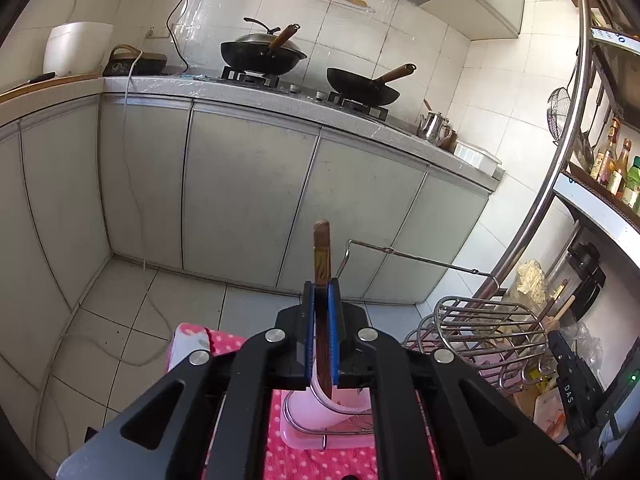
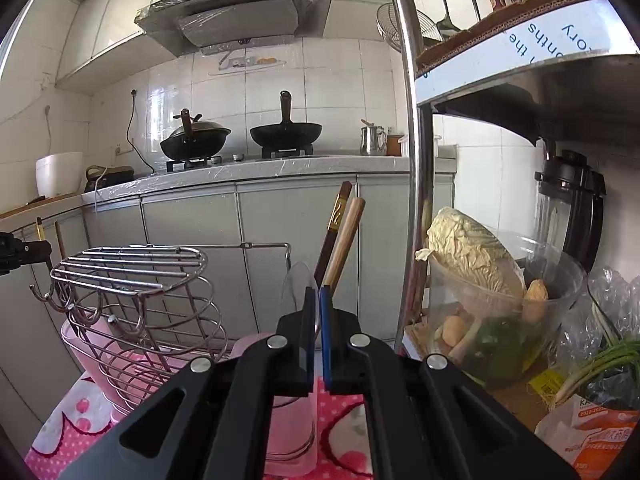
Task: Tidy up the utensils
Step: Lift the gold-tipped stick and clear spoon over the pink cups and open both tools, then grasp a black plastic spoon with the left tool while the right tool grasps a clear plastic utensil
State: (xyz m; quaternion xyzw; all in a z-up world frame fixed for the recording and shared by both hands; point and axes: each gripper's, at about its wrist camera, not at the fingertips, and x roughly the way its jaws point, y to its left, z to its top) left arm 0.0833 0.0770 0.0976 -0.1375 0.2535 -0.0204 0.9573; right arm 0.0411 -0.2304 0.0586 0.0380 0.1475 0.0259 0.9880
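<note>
My left gripper (image 1: 322, 286) is shut on a dark brown chopstick (image 1: 321, 256) held upright, its tip pointing down over a pink cup (image 1: 320, 408) of the wire utensil rack (image 1: 476, 332). In the right wrist view my right gripper (image 2: 316, 294) is shut on a clear plastic spoon (image 2: 298, 286), whose bowl stands up just left of the fingers. Two chopsticks (image 2: 340, 236), one dark and one light wood, lean up behind the right gripper. The wire rack also shows in the right wrist view (image 2: 132, 276), with the left gripper at the far left edge (image 2: 20, 252).
The rack stands on a pink dotted cloth (image 1: 224, 344). A metal shelf post (image 2: 412, 160) rises close on the right, with a jar of vegetables (image 2: 500, 304) and a blender (image 2: 572, 200) on the shelf. Grey cabinets (image 1: 248, 184) and a stove with two woks (image 1: 264, 56) lie ahead.
</note>
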